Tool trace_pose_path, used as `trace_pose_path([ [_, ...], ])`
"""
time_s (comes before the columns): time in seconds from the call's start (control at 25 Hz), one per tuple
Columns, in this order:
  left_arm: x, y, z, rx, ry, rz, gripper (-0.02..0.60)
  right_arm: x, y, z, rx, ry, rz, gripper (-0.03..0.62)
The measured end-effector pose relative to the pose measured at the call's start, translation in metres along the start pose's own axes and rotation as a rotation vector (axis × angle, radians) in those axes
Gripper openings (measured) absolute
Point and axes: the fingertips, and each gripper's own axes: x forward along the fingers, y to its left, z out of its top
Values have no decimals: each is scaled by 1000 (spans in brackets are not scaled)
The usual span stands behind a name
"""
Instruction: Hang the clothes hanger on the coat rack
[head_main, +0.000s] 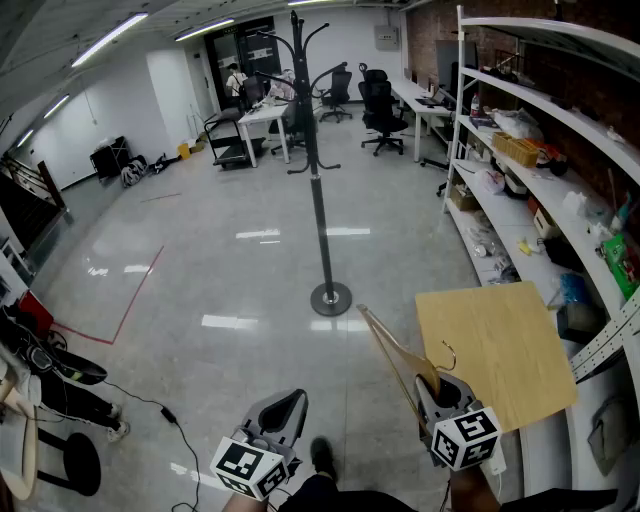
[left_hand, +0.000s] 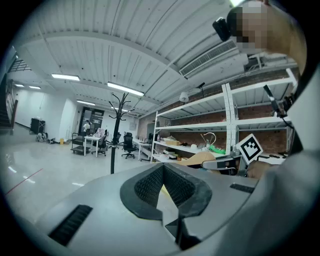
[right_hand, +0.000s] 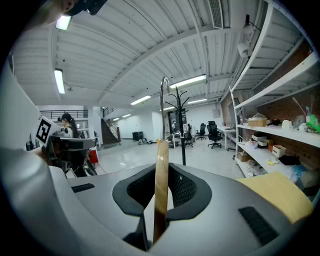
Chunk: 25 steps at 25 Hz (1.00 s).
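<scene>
Floor (head_main: 200, 260): grey, glossy, open office space.
Shelving unit (head_main: 560, 110): white, seen along the right wall, loaded with assorted items.
Coat rack (head_main: 318, 200): black pole on a round base, standing upright on the floor ahead, with curved pegs at the top. Nothing is seen hanging on it.
Tabletop (head_main: 500, 350): a light wooden board, seen at lower right just beside the shelving.
Clothes hanger (head_main: 392, 360): wooden, with a metal hook (head_main: 447, 355). It is held low in front of the person, well apart from the coat rack. One arm is angled up and to the left, and the hook lies over the tabletop's near edge.
Right hand-held gripper (head_main: 440, 388): its jaws are closed onto the clothes hanger (right_hand: 161, 185), which is seen edge-on between the pads.
Left hand-held gripper (head_main: 285, 410): held low beside the right one. Its jaws are drawn together (left_hand: 164, 187) with nothing held between them.
</scene>
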Motion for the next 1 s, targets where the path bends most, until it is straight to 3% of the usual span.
trace_pose_path([
  [0.24,30,59,18,44,-20,-56,0,65,8,24,26,-16,-8,57],
  [0.64,84,170,38,-8,-38,-101,0,173,18,67,-7,-12,-58,55],
  [1.0,124,219,42,-53,-45,-142,0,240,15,87,-23,26,-52,57],
])
